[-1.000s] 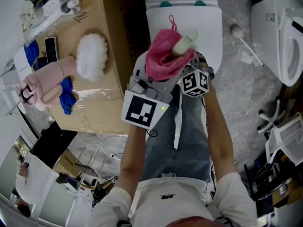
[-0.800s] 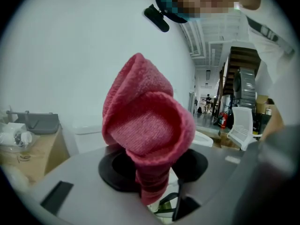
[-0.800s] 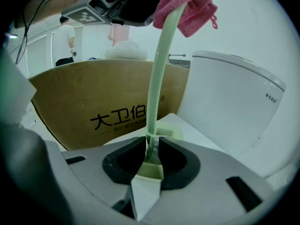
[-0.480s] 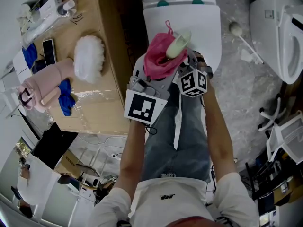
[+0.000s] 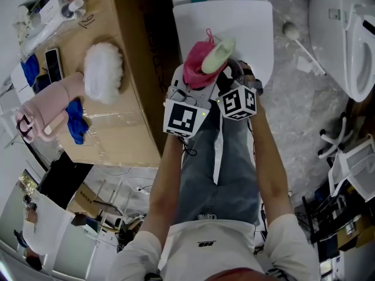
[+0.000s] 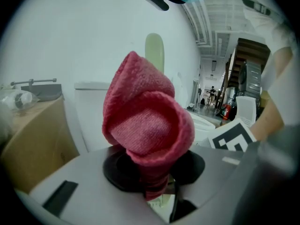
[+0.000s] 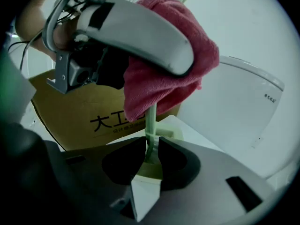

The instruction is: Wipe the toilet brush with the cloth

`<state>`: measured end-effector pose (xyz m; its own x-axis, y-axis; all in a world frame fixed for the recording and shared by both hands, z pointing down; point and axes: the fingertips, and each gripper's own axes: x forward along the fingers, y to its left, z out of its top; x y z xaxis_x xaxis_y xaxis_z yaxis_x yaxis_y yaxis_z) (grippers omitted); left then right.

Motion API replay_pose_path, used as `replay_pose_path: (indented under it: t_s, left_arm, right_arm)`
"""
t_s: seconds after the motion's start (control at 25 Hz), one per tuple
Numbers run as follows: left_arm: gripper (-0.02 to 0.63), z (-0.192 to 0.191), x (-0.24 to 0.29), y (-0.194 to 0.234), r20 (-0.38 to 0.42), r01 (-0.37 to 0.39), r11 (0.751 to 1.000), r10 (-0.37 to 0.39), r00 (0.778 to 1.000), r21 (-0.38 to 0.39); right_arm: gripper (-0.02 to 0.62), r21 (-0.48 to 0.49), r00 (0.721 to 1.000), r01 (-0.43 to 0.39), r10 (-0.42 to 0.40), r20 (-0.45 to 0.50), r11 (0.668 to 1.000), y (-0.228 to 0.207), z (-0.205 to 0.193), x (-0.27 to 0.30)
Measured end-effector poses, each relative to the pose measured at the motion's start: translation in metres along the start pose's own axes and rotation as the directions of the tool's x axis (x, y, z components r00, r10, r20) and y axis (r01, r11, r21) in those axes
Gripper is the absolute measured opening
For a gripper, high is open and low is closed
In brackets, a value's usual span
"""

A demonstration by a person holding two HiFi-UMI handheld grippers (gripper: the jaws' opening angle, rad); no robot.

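Note:
A pale green toilet brush stands upright over the white toilet. Its thin handle is clamped in my right gripper, which shows in the head view beside its marker cube. A pink-red cloth is wrapped round the brush below its tip. My left gripper pinches the cloth's lower end and its jaws are closing tighter on it. In the right gripper view the left gripper's grey body lies across the cloth.
A white toilet stands behind the grippers. To the left, a cardboard box carries a white fluffy head, a pink object and a blue cloth. A second toilet and another brush are at the right.
The left gripper has sunk along the brush with the cloth, closer to the right gripper. The cloth is bunched tighter and more of the green tip shows. The right gripper has held still.

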<state>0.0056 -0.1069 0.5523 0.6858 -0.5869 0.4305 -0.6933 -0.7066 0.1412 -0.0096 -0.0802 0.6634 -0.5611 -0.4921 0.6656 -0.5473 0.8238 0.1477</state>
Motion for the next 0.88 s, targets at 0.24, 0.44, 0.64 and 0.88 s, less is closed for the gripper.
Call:
replay_pose_path:
  t_s: [0.24, 0.44, 0.64, 0.88]
  left_arm:
    - [0.117, -0.031, 0.014, 0.000, -0.056, 0.029, 1.000, -0.029, 0.998, 0.006]
    - [0.115, -0.053, 0.026, -0.002, -0.096, 0.053, 0.998, -0.051, 0.994, 0.015]
    - [0.115, -0.071, 0.033, -0.005, -0.115, 0.075, 0.997, -0.074, 0.991, 0.001]
    - [0.114, -0.061, 0.025, -0.005, -0.129, 0.065, 0.998, -0.065, 0.989, -0.005]
  right_arm:
    - [0.080, -0.002, 1.000, 0.002, -0.002, 0.007, 1.000, 0.000, 0.000, 0.000]
    - [0.080, -0.001, 1.000, 0.001, -0.001, 0.010, 1.000, 0.000, -0.001, 0.000]
    - [0.080, -0.001, 1.000, 0.002, -0.002, 0.007, 1.000, 0.000, -0.001, 0.000]
    - [0.080, -0.001, 1.000, -0.003, 0.003, 0.002, 1.000, 0.001, -0.001, 0.000]
